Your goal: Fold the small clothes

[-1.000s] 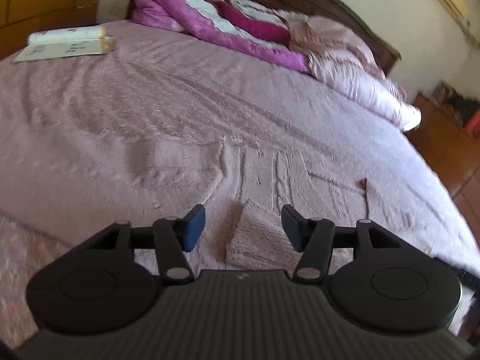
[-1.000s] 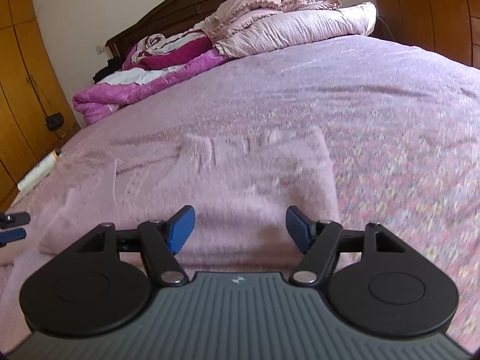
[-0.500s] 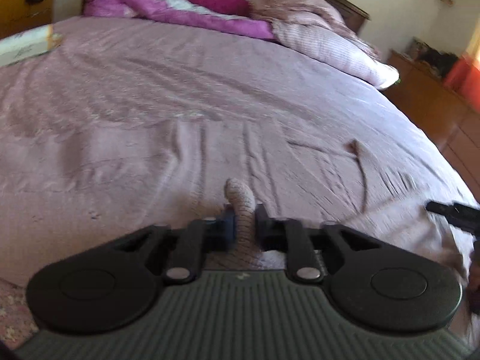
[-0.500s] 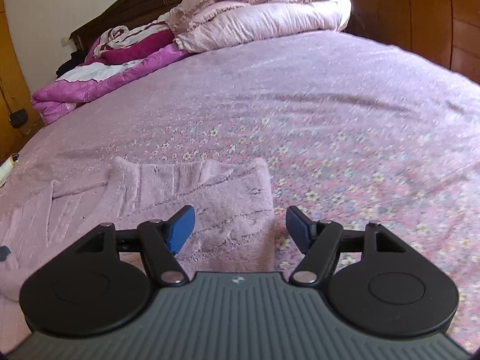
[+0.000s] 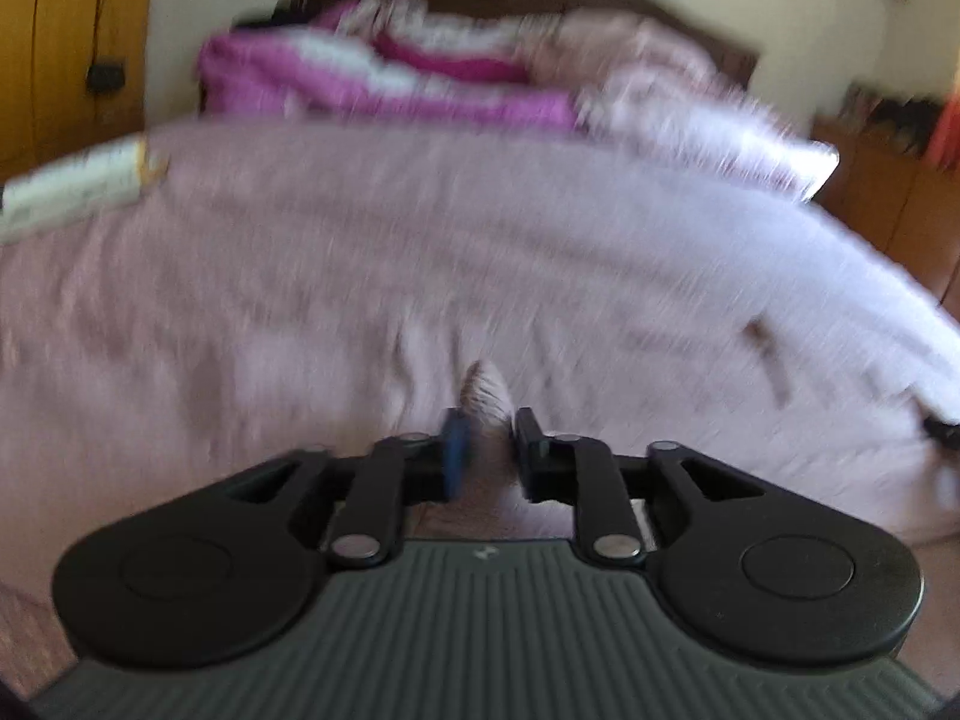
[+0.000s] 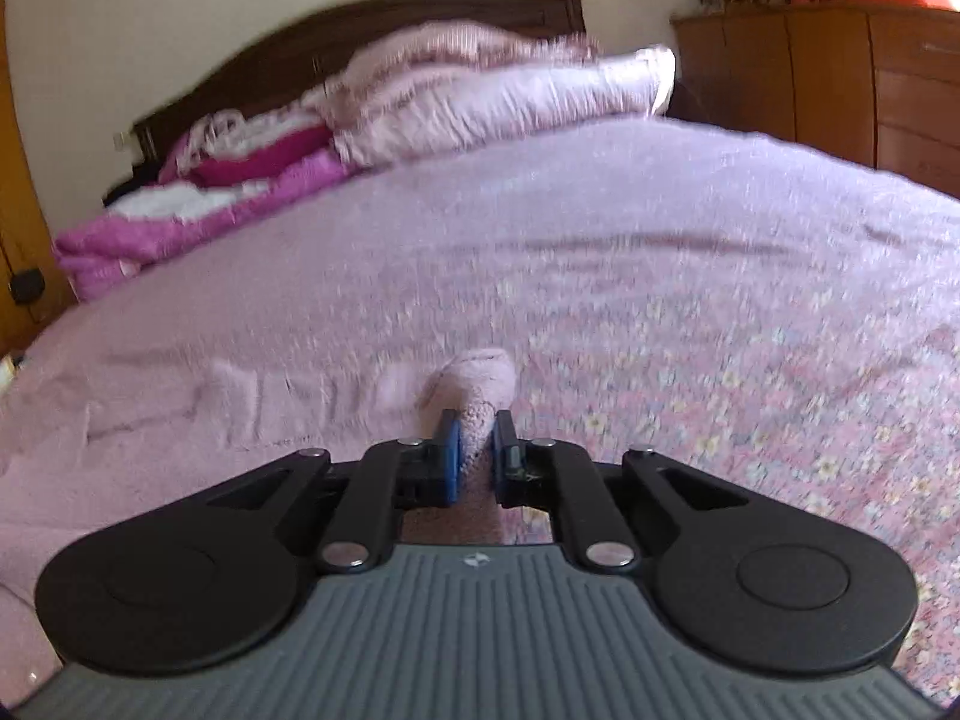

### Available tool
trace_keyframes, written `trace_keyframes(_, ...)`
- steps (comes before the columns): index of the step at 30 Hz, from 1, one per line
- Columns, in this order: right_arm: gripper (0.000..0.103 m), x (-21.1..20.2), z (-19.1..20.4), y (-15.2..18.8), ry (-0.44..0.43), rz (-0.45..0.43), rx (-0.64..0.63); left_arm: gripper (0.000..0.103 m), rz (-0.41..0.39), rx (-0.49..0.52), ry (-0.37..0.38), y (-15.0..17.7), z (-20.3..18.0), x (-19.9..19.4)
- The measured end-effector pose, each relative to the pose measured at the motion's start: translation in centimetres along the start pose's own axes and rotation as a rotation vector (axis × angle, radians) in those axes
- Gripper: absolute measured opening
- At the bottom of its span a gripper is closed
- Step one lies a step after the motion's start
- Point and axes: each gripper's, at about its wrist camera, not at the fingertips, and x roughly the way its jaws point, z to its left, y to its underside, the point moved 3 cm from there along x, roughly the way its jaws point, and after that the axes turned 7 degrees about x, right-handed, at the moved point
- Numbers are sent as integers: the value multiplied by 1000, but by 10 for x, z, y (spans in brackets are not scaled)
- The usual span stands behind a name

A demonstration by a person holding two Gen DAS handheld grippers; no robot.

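A small pale pink knitted sweater [image 6: 252, 402] lies spread on the bed. My left gripper [image 5: 487, 438] is shut on a bunched corner of the sweater [image 5: 485, 390] that sticks up between its pads. My right gripper [image 6: 477, 444] is shut on another bunched corner of the sweater [image 6: 480, 378]. Both views are blurred by motion. The tip of the right gripper shows at the right edge of the left wrist view [image 5: 942, 429].
The bed has a pink floral bedspread [image 6: 750, 312]. Folded magenta and pink quilts [image 6: 252, 180] and pillows [image 6: 510, 96] lie against the dark headboard [image 6: 384, 24]. A white rolled paper [image 5: 78, 180] lies at the bed's left edge. Wooden cabinets [image 6: 840, 72] stand on the right.
My right gripper has shut on a corner of the sweater; it was open half a second ago. My left gripper shut on its corner earlier and still holds it. Both views have tilted up.
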Motion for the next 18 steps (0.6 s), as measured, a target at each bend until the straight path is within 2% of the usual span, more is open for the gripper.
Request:
trace_keyframes(1, 14, 4, 0, 1, 9, 28, 0, 39, 31, -6, -22, 3, 2, 5)
trace_keyframes(3, 38, 8, 0, 1, 16, 50, 5, 46, 28, -19, -16, 6, 6, 0)
trace_keyframes(4, 46, 7, 0, 0, 19, 52, 5, 49, 34, -27, -5, 5, 8, -4)
trace_keyframes(5, 61, 6, 0, -1, 20, 50, 4, 57, 40, -32, 6, 4, 10, -8)
trace_keyframes(6, 66, 5, 0, -1, 15, 45, 2, 63, 43, -35, 16, 3, 13, -13)
trace_keyframes(9, 67, -11, 2, -3, -18, 42, -9, 69, 31, -33, 77, 4, 15, -31)
trace_keyframes(14, 67, -61, 7, 4, -97, 40, -71, 69, 74, -71, 159, 15, 23, -37)
trace_keyframes(18, 67, -94, 14, 21, -151, 58, -141, 69, 45, -21, 155, 19, 18, -30)
